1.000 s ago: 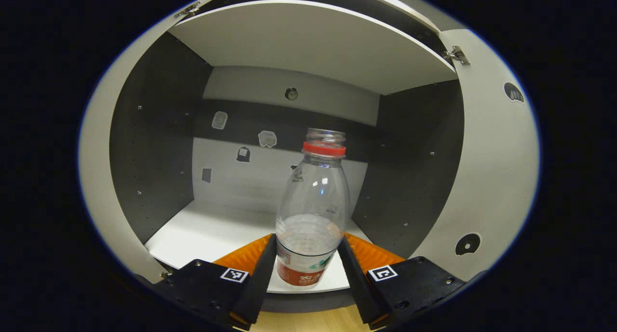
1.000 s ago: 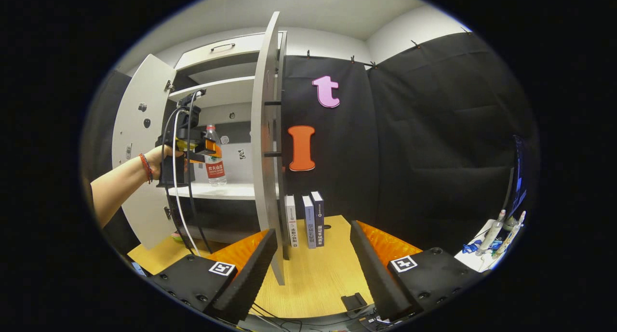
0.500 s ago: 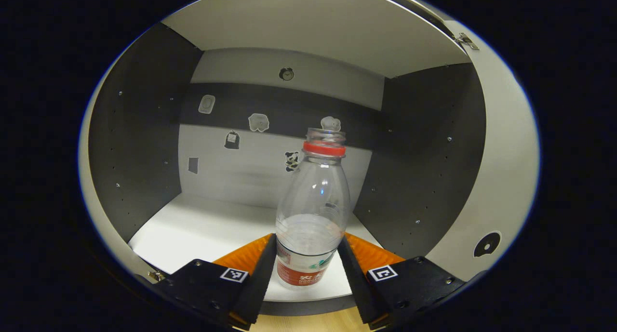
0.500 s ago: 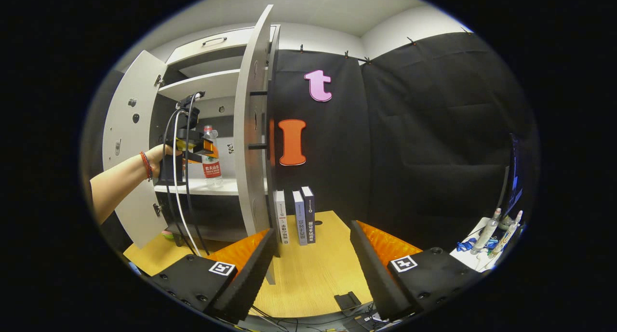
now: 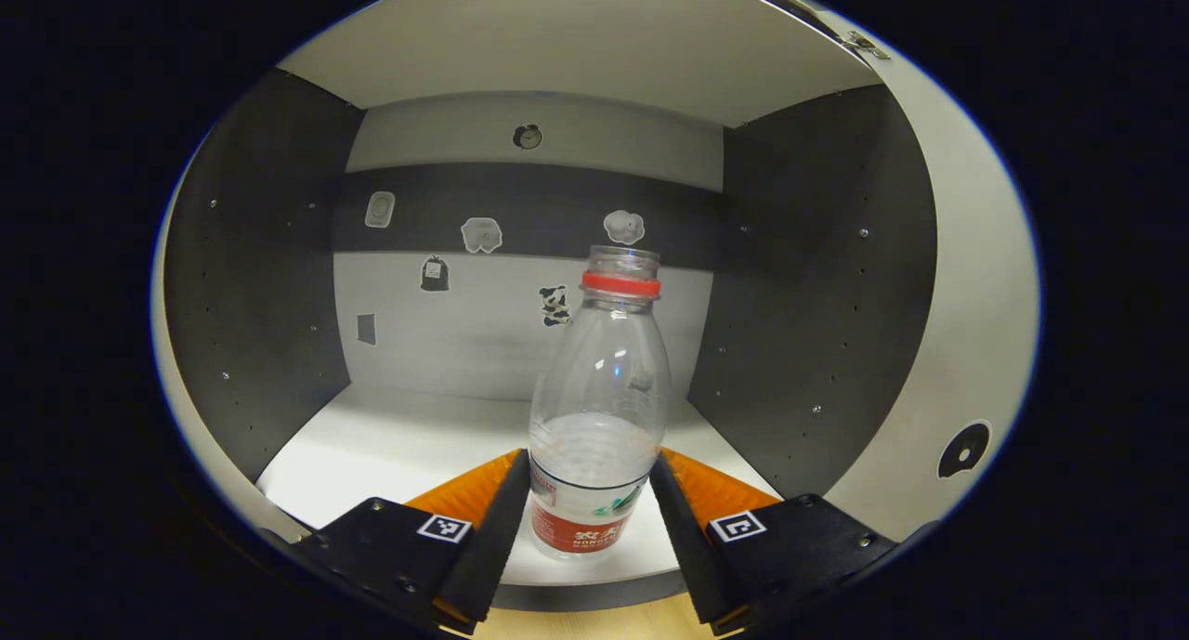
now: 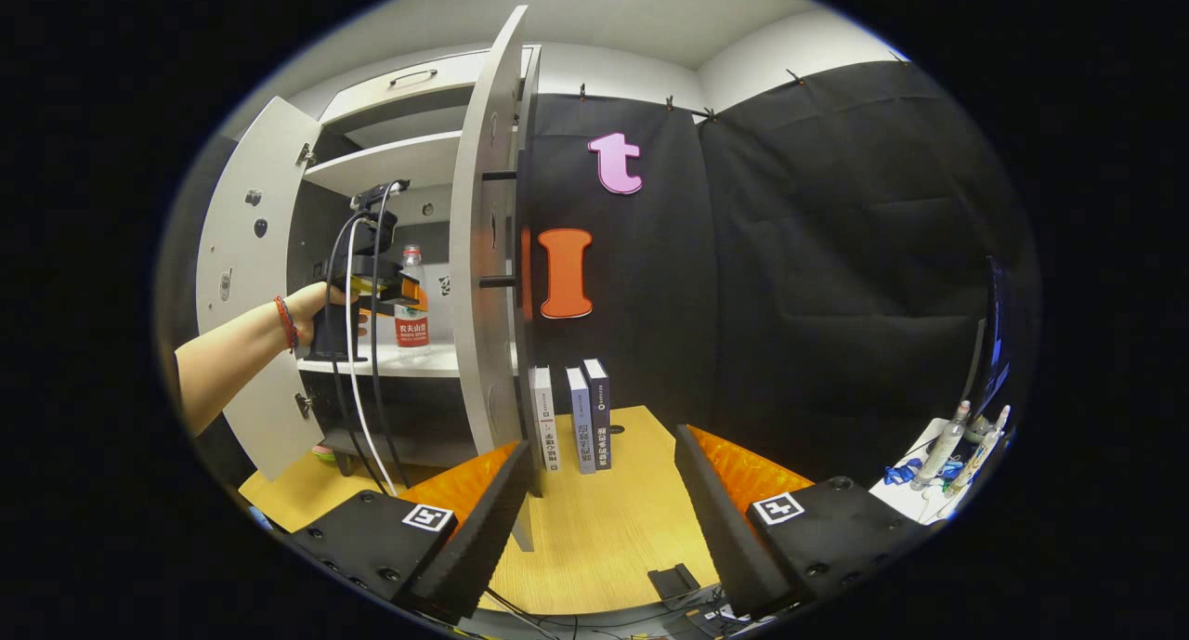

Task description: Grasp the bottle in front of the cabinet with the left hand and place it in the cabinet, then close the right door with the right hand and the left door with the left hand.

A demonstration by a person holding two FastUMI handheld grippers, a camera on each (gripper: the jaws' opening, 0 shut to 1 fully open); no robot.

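Left gripper view: the left gripper (image 5: 589,515) is clamped on the bottle (image 5: 599,417), low over the cabinet shelf (image 5: 390,436). Best to seat it flat before letting go. Right gripper view: the right gripper (image 6: 604,510) hangs spread and empty by the right door (image 6: 483,250).

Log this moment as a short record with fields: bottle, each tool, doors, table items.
bottle: upright bottle at the cabinet shelf, no cap, a little water
left tool: left tool shut on the bottle
right tool: right tool open, holding nothing
doors: left door and right door open
table: three books upright
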